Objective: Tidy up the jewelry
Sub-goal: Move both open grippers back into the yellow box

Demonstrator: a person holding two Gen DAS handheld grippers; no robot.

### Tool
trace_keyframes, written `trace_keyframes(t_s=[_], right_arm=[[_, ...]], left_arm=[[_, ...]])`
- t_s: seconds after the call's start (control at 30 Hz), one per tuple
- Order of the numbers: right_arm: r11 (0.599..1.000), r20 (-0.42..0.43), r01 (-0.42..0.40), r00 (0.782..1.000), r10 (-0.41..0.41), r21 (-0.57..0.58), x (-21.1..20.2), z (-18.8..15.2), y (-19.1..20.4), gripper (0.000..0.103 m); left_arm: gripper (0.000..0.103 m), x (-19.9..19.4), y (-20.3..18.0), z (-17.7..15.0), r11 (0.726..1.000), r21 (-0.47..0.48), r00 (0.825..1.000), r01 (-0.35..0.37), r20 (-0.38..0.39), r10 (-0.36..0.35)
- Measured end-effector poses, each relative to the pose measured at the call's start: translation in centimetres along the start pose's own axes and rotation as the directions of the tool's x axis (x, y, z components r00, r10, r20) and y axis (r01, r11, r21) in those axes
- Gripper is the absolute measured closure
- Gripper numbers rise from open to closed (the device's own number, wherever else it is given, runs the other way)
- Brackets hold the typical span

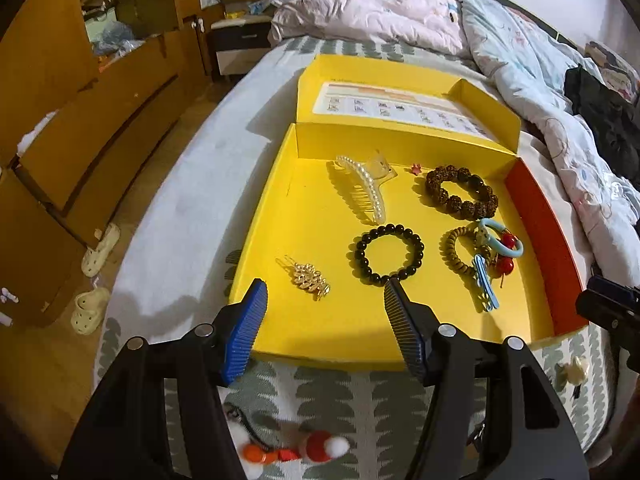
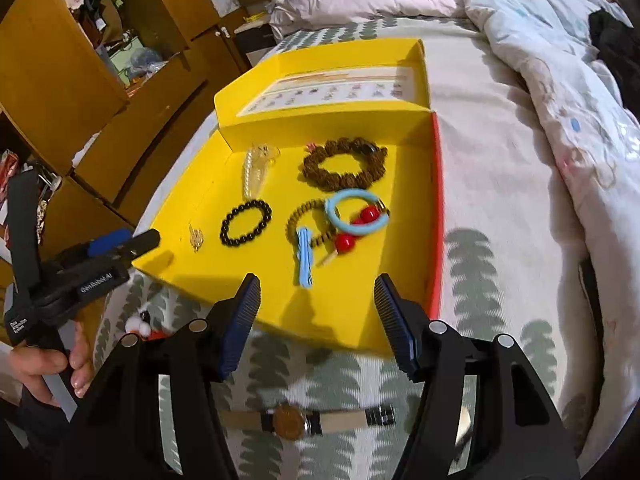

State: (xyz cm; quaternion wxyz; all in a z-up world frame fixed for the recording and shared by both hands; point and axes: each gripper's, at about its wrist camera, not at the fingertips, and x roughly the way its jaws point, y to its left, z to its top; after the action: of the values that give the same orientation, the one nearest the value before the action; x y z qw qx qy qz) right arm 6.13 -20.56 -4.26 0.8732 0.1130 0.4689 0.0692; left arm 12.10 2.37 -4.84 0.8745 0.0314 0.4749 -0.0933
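Both claws wide and empty: left gripper, right gripper. Brown-faced wristwatch and red-white pompom hair tie lie outside the shallow yellow cardboard box. Risk: wide pads snag the patterned blanket instead of the thin strap

A home bedroom: rumpled quilt on a bed, wooden wardrobe alongside

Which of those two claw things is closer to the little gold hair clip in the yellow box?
The left. The left gripper hangs open right over the gold hair clip, at the yellow box's near edge. The right gripper, also open, sits farther along that edge, nearer the blue clip.
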Motion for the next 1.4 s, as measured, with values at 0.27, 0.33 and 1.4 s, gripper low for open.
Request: trace_keyframes(t_s=[0.27, 0.33, 1.4], right_arm=[[1.0, -0.024, -0.03, 0.999, 0.03, -0.006, 4.4, 3.9, 0.4, 0.041], [0.999, -0.037, -0.038, 0.999, 0.038, -0.002, 5.4, 4.4, 0.5, 0.041], [0.992, -0.207, 0.055, 0.975, -0.078, -0.118, 12.7, 5.8, 1.1, 0.059]], left_arm=[[0.043, 4.0, 1.7, 0.8, 0.998, -0.063, 0.992, -0.004, -0.123, -0.004], [0.043, 4.4, 2.0, 0.7, 0.997, -0.071, 0.99, 0.002, -0.143, -0.012], [0.055, 9.1, 0.7, 2.4, 0.998, -0.055, 0.973, -0.012, -0.229, -0.001]])
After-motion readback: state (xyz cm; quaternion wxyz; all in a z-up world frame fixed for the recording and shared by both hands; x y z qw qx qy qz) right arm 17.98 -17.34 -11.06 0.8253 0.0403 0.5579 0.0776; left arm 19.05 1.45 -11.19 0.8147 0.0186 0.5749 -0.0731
